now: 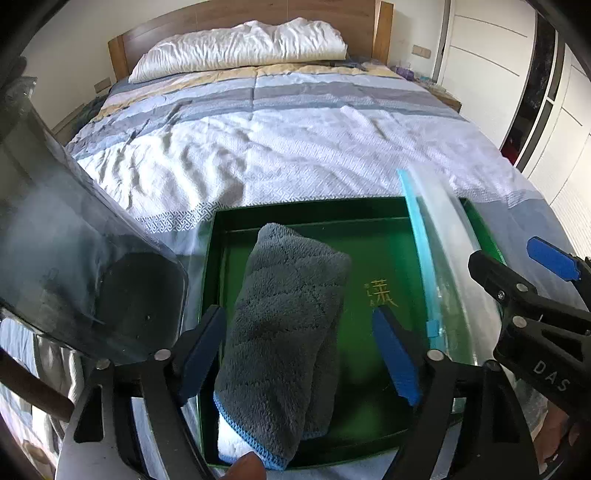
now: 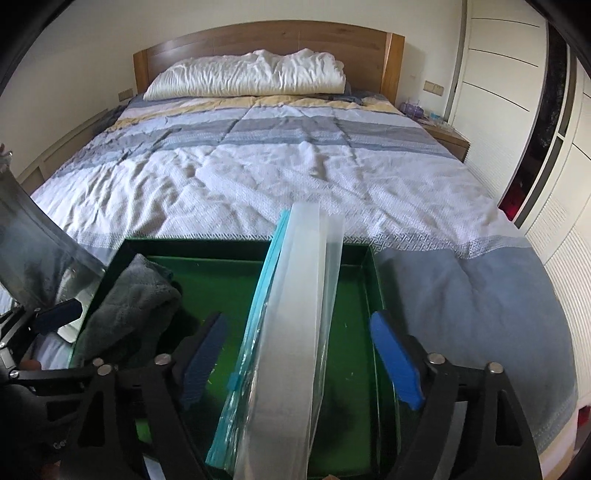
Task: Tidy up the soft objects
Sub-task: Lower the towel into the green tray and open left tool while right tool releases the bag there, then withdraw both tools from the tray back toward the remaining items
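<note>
Towel [image 1: 284,332] lies loose between left claw [image 1: 303,350] pads, zip bag [image 2: 291,332] inside right claw [image 2: 299,362]: both spread wide, gripping nothing, contents dropped into green box [image 1: 369,218].

Tray [image 1: 369,210] sits on the bed [image 1: 295,147] at its near end — folded towel [image 1: 280,325] in the tray's left half, zip bag [image 1: 439,258] over its right side. Pillow [image 1: 240,48] at far end, against headboard [image 1: 236,18]. Wardrobe [image 2: 498,74] right of bed.

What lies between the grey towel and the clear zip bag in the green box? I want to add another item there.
Only bare green box floor, with gold lettering, separates the grey towel and the clear zip bag; the left wrist view shows it.
</note>
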A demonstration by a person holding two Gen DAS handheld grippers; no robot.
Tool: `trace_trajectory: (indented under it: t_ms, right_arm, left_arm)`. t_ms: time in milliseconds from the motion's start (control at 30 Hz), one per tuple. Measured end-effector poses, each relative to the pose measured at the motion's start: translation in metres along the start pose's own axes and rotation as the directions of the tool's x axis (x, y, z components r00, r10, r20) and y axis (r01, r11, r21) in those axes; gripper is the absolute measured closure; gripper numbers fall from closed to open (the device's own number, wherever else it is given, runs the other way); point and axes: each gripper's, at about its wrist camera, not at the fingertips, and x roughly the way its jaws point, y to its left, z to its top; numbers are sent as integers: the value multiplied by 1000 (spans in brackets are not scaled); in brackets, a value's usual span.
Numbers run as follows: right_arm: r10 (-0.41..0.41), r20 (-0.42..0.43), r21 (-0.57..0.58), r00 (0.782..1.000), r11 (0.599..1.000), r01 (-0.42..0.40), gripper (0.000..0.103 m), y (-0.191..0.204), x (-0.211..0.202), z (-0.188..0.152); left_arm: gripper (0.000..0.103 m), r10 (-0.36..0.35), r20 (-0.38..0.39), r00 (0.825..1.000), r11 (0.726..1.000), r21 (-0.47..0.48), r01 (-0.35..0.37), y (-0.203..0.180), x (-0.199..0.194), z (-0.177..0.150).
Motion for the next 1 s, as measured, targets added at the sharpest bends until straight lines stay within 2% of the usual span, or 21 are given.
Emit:
trace_trajectory:
  t_ms: [100, 267, 567, 800, 1000]
  right_arm:
    - [-8, 19, 12, 1000, 1000, 7, 3, -3, -13, 0]
    - [-24, 37, 27, 999, 999, 23, 0, -6, -32, 1]
    - [-60, 85, 63, 995, 997, 55, 0, -11, -64, 4]
    - [-98, 150, 103, 984, 991, 83, 0, -10, -106, -14]
    - [-101, 196, 109, 975, 991, 81, 0, 9, -150, -43]
  left_arm:
    - [8, -6, 12, 1000, 1000, 1, 6, -1, -6, 1]
    - [3, -20, 22, 1000, 1000, 0, 20, -3, -14, 3]
    - [2, -20, 46, 999, 1000, 3, 20, -3, -33, -3]
    - [2, -73, 112, 991, 994, -73, 82, 14, -87, -30]
    - [2, -76, 144, 987, 992, -91, 90, 44, -130, -55]
